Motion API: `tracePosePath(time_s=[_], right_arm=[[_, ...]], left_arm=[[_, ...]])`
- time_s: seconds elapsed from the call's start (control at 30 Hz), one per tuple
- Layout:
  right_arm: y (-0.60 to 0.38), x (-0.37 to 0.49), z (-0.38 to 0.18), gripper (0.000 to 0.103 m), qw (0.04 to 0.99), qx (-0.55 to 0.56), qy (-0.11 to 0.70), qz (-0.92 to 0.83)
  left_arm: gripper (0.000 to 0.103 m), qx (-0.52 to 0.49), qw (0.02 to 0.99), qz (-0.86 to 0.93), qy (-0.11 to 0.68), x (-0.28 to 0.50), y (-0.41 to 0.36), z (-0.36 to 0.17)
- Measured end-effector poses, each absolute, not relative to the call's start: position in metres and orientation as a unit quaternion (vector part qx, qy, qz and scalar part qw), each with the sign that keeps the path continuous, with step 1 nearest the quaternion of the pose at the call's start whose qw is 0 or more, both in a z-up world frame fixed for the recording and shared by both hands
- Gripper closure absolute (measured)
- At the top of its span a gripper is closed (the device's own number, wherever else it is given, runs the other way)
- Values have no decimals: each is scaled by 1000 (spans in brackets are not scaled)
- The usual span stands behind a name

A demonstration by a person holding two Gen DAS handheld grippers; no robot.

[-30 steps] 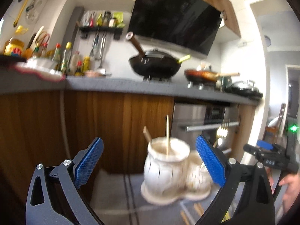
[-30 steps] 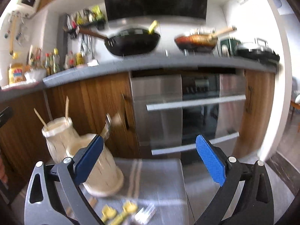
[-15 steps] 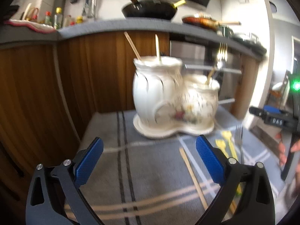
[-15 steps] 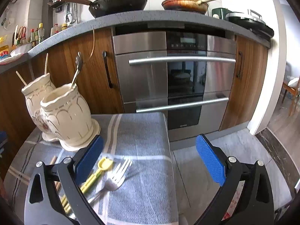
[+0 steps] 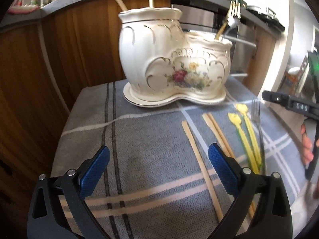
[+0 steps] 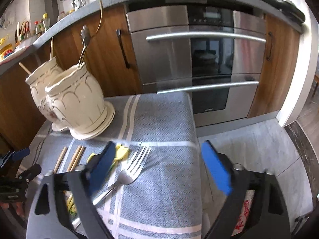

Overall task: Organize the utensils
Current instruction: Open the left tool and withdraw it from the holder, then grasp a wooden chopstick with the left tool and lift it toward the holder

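Note:
A cream double-pot ceramic holder [image 5: 175,63] [image 6: 73,97] stands at the back of a grey striped cloth, with chopsticks in its tall pot and a fork [image 5: 232,16] in the low one. Loose wooden chopsticks [image 5: 201,165] [image 6: 74,157], two yellow plastic utensils [image 5: 247,135] [image 6: 119,151] and a metal fork [image 6: 131,171] [image 5: 257,115] lie on the cloth. My left gripper [image 5: 157,169] hangs open above the cloth, left of the chopsticks. My right gripper [image 6: 157,167] is closing, nothing pressed between its pads; the fork's tines lie between them.
The cloth-covered table [image 6: 159,119] ends just right of the fork, with tiled floor [image 6: 249,149] beyond. Wooden cabinets [image 5: 39,69] and a steel oven [image 6: 199,59] stand behind. A hand [image 5: 307,147] holds the other gripper at the right edge of the left wrist view.
Both views have tilted down from the kitchen counter onto the cloth and come nearer the utensils. The right gripper's pads have drawn closer together.

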State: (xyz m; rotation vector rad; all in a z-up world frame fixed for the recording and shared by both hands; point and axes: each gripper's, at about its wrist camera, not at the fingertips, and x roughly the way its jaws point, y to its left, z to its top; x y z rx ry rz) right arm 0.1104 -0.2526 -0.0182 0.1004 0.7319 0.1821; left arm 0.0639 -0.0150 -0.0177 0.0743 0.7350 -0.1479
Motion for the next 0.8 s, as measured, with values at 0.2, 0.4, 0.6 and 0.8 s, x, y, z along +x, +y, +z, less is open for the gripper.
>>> tracePosePath(time_s=[0.2, 0.4, 0.6, 0.8], right_arm=[[-244, 121, -27, 57, 911, 51, 390, 126], [-239, 130, -37, 72, 894, 56, 418, 149], [-242, 131, -38, 89, 892, 70, 418, 157], [-245, 123, -30, 97, 903, 71, 395, 157]], left_arm=[[16, 53, 922, -100, 371, 64, -29, -20], [49, 56, 903, -138, 403, 67, -40, -31], [91, 79, 905, -131, 397, 65, -40, -32], [96, 83, 905, -135, 394, 66, -31, -32]])
